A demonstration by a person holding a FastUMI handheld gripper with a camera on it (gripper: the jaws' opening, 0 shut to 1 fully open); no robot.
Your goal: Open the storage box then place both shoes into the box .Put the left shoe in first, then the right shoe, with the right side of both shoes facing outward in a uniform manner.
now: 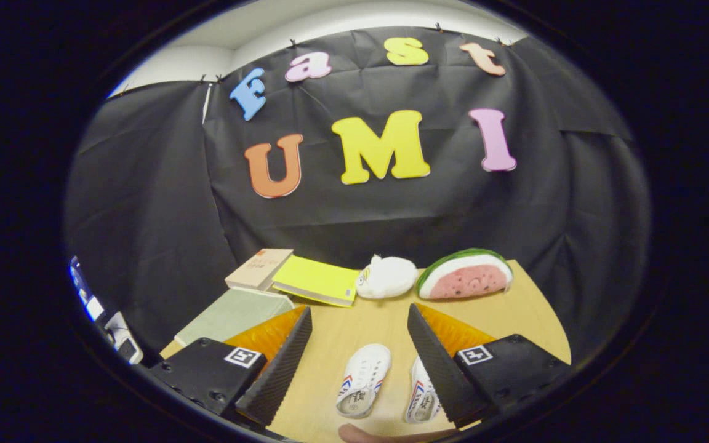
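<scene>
Two small white shoes with red and blue side stripes lie side by side on the wooden table [367, 320], toes pointing away from me. The left shoe [364, 379] lies between my fingers. The right shoe [422, 400] is partly hidden behind my right finger. My gripper [359, 317] hovers above them, open wide, with nothing between the fingers. A pale grey-green flat box [234, 315], lid down, sits beyond my left finger.
Along the table's far edge lie a beige book [260, 269], a yellow book [317, 280], a white plush toy [386, 277] and a watermelon-slice plush [465, 275]. A fingertip [385, 435] shows near the table's front edge.
</scene>
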